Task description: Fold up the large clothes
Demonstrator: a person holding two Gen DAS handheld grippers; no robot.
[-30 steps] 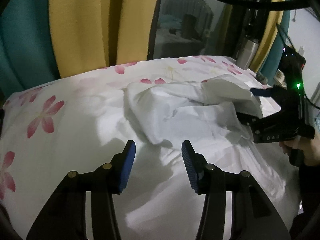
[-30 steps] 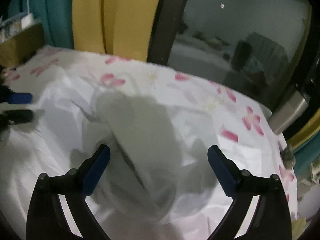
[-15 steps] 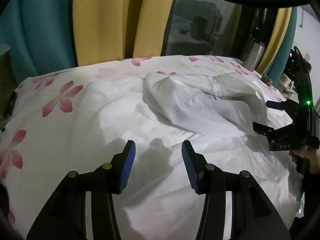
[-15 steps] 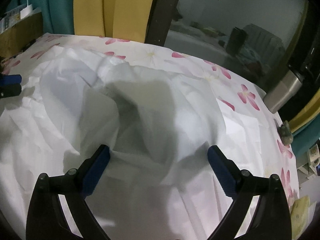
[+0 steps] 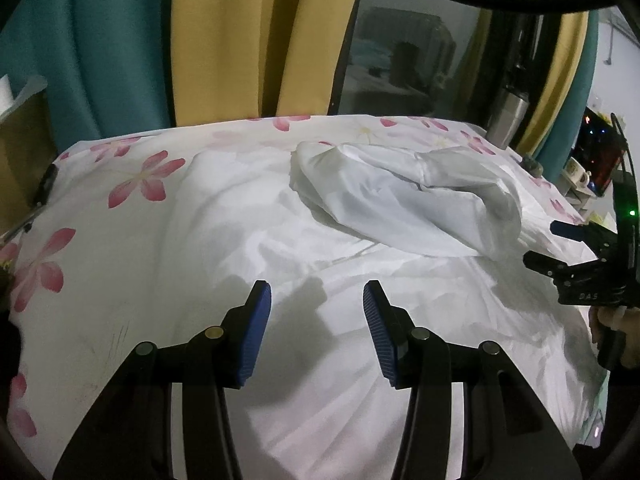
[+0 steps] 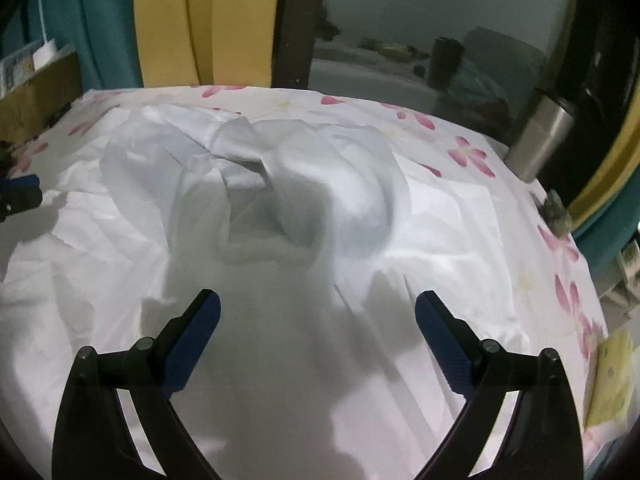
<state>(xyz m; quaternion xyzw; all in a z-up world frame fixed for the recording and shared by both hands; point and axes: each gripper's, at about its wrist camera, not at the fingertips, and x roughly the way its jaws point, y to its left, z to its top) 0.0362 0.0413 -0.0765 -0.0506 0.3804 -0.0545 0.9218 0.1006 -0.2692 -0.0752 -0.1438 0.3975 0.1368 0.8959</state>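
Note:
A large white garment (image 5: 400, 208) lies crumpled in a heap on the flowered bed sheet (image 5: 136, 180). My left gripper (image 5: 316, 296) hovers open over the flat white cloth in front of the heap, with nothing between its blue pads. At the right edge of the left wrist view my right gripper (image 5: 540, 242) stands open beside the heap, a hand behind it. In the right wrist view the right gripper (image 6: 318, 304) stands wide open above the garment (image 6: 280, 184), holding nothing. The left gripper (image 6: 26, 192) shows at the far left edge.
A steel flask (image 6: 540, 136) stands at the bed's far right corner by the dark window. Yellow and teal curtains (image 5: 224, 40) hang behind the bed. A cardboard box (image 5: 20, 148) sits at the left, and small clutter and a yellow sheet (image 6: 612, 380) lie to the right.
The raised fold of garment near the right gripper has dropped into a heap on the bed. Both grippers have drawn back from it, still open, and more of the bed shows.

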